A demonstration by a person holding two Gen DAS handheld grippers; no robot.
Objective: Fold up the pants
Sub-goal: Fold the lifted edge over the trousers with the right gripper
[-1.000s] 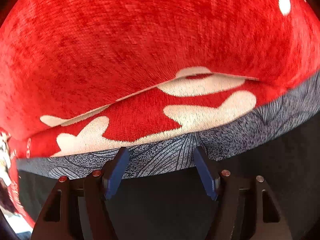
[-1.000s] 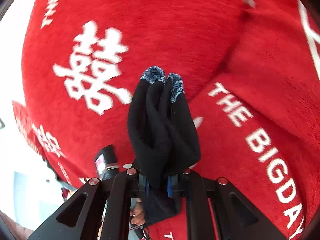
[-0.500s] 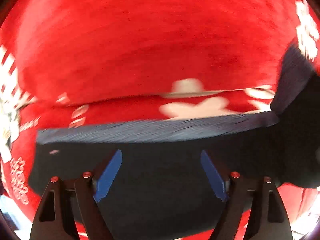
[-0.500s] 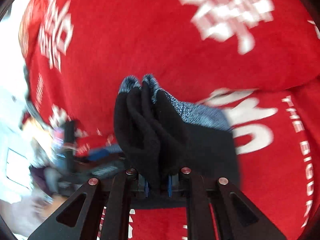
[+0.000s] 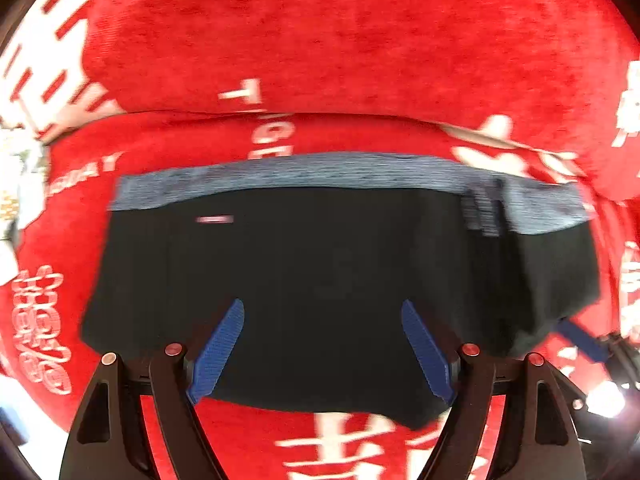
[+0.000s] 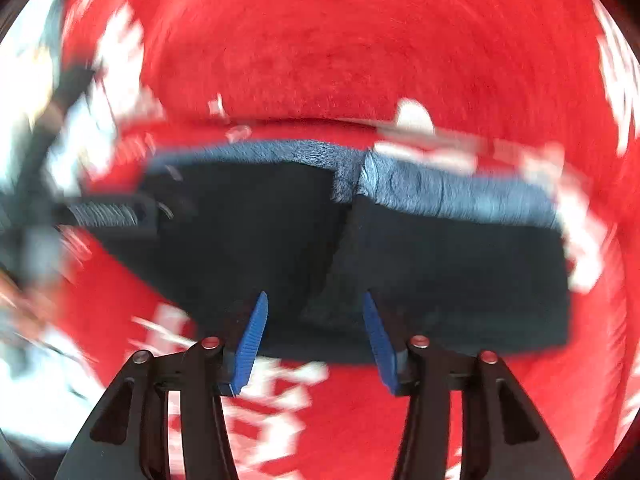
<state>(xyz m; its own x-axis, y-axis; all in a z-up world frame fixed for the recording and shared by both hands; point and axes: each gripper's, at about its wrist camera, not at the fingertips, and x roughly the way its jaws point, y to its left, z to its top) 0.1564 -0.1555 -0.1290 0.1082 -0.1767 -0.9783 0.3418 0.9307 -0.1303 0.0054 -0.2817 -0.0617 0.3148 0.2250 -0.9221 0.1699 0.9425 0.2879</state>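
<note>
Our left claw [image 5: 322, 346] is wide open and holds nothing. Its blue pads [image 5: 218, 346] hang over the black pants [image 5: 320, 264]. Our right claw [image 6: 314, 342] is opening, and its pads [image 6: 252, 340] do not press on the pants [image 6: 440, 280]. The pants lie folded and flat on the red cloth [image 5: 360, 40] with white letters. Their gray band [image 5: 320, 172] is on the far side.
</note>
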